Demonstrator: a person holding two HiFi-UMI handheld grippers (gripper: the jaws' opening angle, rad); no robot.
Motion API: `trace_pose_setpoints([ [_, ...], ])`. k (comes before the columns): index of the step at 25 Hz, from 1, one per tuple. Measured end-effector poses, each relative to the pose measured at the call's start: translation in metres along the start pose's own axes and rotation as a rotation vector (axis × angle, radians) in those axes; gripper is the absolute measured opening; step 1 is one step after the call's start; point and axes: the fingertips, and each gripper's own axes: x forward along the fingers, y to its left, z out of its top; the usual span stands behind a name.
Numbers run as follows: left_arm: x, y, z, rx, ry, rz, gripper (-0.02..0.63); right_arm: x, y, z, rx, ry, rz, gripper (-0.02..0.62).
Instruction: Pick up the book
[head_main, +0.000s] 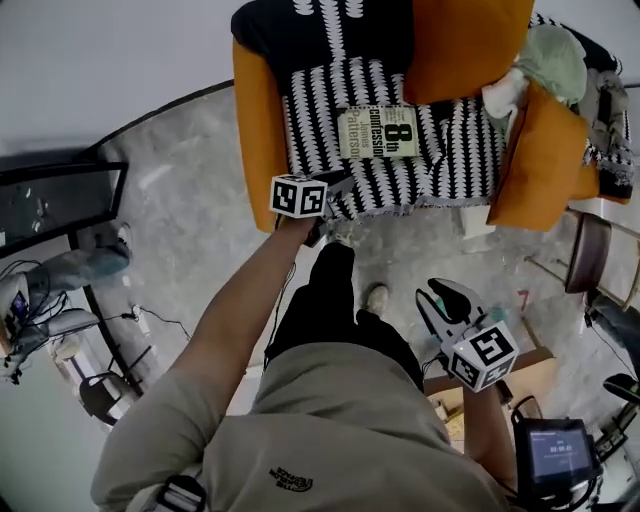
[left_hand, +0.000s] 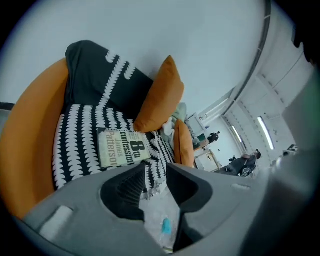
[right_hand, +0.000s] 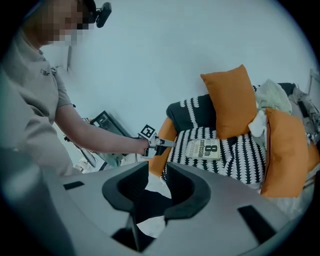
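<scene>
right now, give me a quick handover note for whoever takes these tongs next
Left tongs: open, empty, held out at the front edge of the armchair seat, short of the book.
Right tongs: open, empty, low beside the person's body, away from the armchair.
The book lies flat, cover up, on the black-and-white throw over the seat, in front of the orange cushion.
Done: nothing gripped yet; book untouched.
To do: close in, grip the book, lift it.
</scene>
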Motion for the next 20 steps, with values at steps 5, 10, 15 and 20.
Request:
trace_pose_setpoints([
  [5, 0.049, 0.078, 0.002, -0.116, 0.047, 0.025, 0.128, 0.031, -0.018, -0.009, 0.087, 0.076, -0.017, 0.120],
  [10, 0.101, 0.130, 0.005, -0.181, 0.056, 0.051, 0.146, 0.053, -0.057, -0.025, 0.136, 0.146, -0.030, 0.120],
  [15, 0.130, 0.167, 0.000, -0.226, 0.072, 0.072, 0.158, 0.076, -0.077, -0.025, 0.164, 0.145, -0.017, 0.118],
  [20, 0.140, 0.196, -0.001, -0.267, 0.073, 0.085, 0.193, 0.097, -0.072, -0.033, 0.210, 0.171, 0.012, 0.118],
])
